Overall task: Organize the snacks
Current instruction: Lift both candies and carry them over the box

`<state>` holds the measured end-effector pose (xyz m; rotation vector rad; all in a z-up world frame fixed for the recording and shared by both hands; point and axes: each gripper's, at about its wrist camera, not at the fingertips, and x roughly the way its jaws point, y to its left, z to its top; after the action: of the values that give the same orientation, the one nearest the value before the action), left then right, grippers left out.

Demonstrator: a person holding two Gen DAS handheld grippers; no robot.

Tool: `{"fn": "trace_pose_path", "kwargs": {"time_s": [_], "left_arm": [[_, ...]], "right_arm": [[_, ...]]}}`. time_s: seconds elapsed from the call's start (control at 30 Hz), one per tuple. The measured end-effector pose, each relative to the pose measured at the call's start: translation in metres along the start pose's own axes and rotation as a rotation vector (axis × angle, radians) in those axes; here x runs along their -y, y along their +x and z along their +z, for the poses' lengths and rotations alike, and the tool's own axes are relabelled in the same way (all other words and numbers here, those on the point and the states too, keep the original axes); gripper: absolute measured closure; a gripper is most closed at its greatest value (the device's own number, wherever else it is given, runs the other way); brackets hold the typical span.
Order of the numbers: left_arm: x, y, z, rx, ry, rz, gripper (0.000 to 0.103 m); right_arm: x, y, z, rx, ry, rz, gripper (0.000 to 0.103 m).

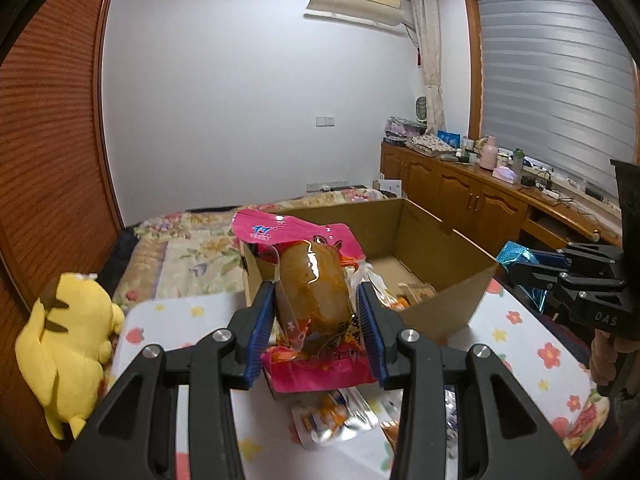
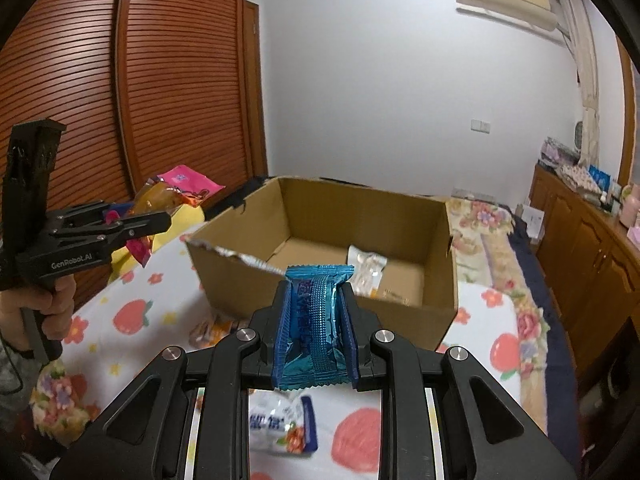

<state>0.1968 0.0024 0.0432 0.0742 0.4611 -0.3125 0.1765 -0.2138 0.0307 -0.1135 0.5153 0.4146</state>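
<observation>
My left gripper (image 1: 316, 304) is shut on a pink snack packet (image 1: 310, 292) with a brown food piece showing through its clear window. It hangs above the bed in front of the open cardboard box (image 1: 424, 224). My right gripper (image 2: 314, 316) is shut on a blue foil snack packet (image 2: 316, 320), held upright before the same cardboard box (image 2: 240, 280). Each gripper shows in the other's view: the right gripper (image 1: 516, 266) with its blue foil packet (image 1: 516, 254), the left gripper (image 2: 152, 220) with its pink packet (image 2: 180, 188). A few snack packets (image 2: 366, 270) lie on the box floor.
Loose snack packets (image 1: 332, 416) lie on the flowered sheet (image 1: 532, 344) below the grippers; one white-and-blue packet (image 2: 284, 428) is under the right gripper. A yellow plush toy (image 1: 68, 344) lies at the left. A wooden wardrobe (image 2: 160, 80) and low cabinets (image 1: 460, 196) flank the bed.
</observation>
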Motion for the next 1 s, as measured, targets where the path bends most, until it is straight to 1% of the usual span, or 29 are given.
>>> {"fn": "trace_pose_path", "kwargs": {"time_s": [0.1, 0.2, 0.33, 0.43, 0.57, 0.63, 0.7, 0.83, 1.0], "left_arm": [[0.001, 0.01, 0.005, -0.004, 0.022, 0.002, 0.063], [-0.002, 0.022, 0.006, -0.023, 0.023, -0.003, 0.063], [-0.008, 0.036, 0.007, -0.041, 0.001, -0.001, 0.063], [-0.014, 0.048, 0.011, -0.061, -0.033, -0.009, 0.063], [-0.019, 0.062, 0.016, -0.083, -0.052, -0.005, 0.063], [-0.023, 0.072, 0.018, -0.118, -0.068, -0.022, 0.063], [-0.022, 0.082, 0.018, -0.15, -0.064, -0.027, 0.062], [-0.019, 0.092, 0.013, -0.192, -0.062, -0.021, 0.062], [-0.021, 0.097, 0.009, -0.197, -0.085, -0.023, 0.062]], "right_arm": [[0.004, 0.01, 0.007, -0.001, 0.002, -0.013, 0.082], [0.007, 0.02, 0.011, -0.009, 0.011, -0.02, 0.082], [0.014, 0.035, 0.013, -0.024, 0.029, -0.033, 0.082], [0.018, 0.046, 0.017, -0.038, 0.05, -0.036, 0.082], [0.02, 0.058, 0.026, -0.046, 0.049, -0.063, 0.082], [0.02, 0.065, 0.032, -0.046, 0.042, -0.077, 0.082], [0.022, 0.072, 0.036, -0.05, 0.041, -0.092, 0.082], [0.026, 0.091, 0.038, -0.085, 0.054, -0.119, 0.082], [0.031, 0.114, 0.027, -0.141, 0.08, -0.126, 0.082]]}}
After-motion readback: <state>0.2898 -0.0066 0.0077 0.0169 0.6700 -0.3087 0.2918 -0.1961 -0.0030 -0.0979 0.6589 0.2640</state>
